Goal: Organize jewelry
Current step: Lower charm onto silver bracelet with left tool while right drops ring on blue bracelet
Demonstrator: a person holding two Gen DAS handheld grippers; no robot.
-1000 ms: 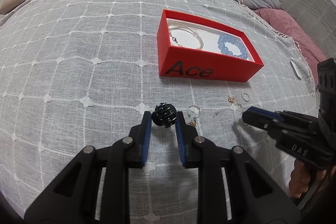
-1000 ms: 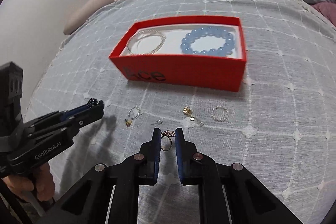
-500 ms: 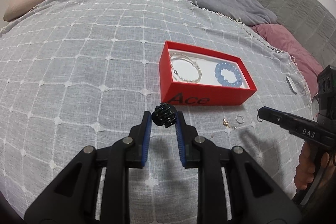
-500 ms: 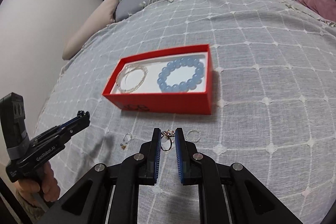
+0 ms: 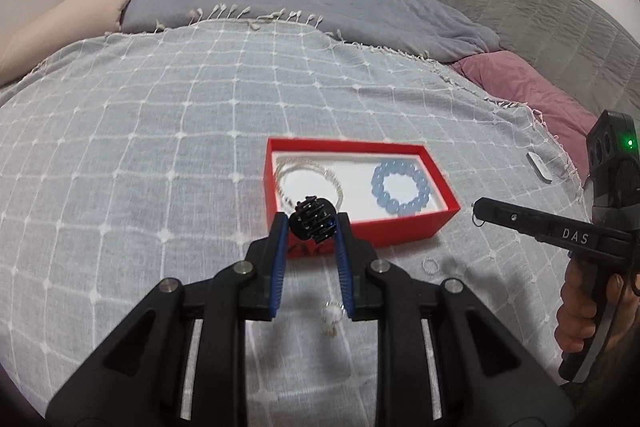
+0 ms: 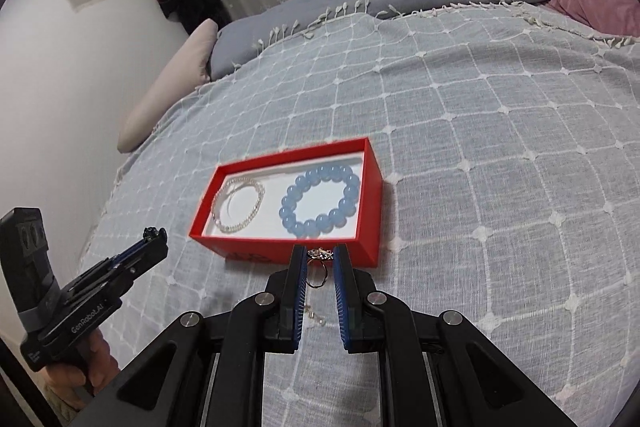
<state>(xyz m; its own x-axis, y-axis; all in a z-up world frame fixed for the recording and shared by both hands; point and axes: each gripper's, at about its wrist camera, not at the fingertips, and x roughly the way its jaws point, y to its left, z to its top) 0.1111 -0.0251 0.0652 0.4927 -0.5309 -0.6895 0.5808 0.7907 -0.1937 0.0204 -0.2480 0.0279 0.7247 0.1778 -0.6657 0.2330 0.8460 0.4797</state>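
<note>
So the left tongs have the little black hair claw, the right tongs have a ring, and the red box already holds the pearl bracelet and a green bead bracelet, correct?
Not quite: the bead bracelet in the red box is blue, not green, as the right wrist view shows. The rest stands: the left tongs hold the black hair claw, the right tongs hold a ring, and the pearl bracelet lies in the box.

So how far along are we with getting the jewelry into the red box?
Done: the blue bead bracelet and pearl bracelet lie in the red box. In hand: the left gripper holds a black hair claw; the right gripper holds a ring. Left: a small ring and an earring on the bedspread.
</note>
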